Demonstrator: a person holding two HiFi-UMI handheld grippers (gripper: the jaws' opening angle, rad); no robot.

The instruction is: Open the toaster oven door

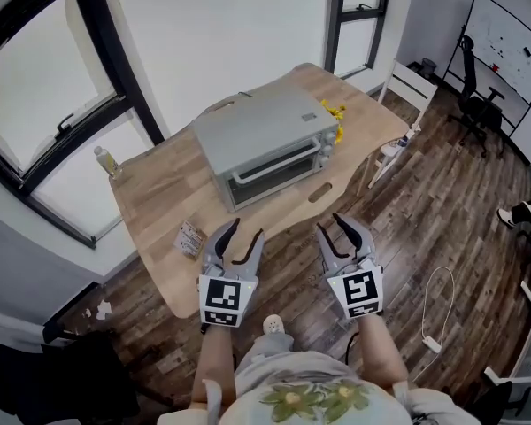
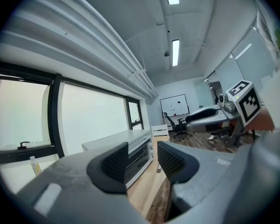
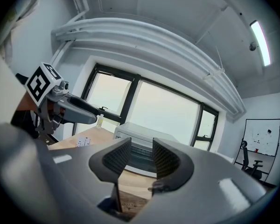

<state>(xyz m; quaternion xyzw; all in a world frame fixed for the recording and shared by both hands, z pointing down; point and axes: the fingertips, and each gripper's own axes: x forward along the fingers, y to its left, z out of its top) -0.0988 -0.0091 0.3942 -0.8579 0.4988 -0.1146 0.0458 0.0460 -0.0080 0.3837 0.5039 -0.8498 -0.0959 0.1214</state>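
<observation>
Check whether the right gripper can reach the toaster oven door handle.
Probably yes: the right gripper is open and empty, and nothing on the table stands between it and the door handle.

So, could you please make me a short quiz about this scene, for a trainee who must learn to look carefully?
1. True or false: the door of the toaster oven is already open.
2. Choose one. What is between the jaws of the left tongs?
A. nothing
B. a cup
C. a spoon
3. Fill the gap: the toaster oven stands on a wooden ___.

Key
1. False: the door is shut.
2. A: the jaws stand apart with nothing in them.
3. table
</observation>
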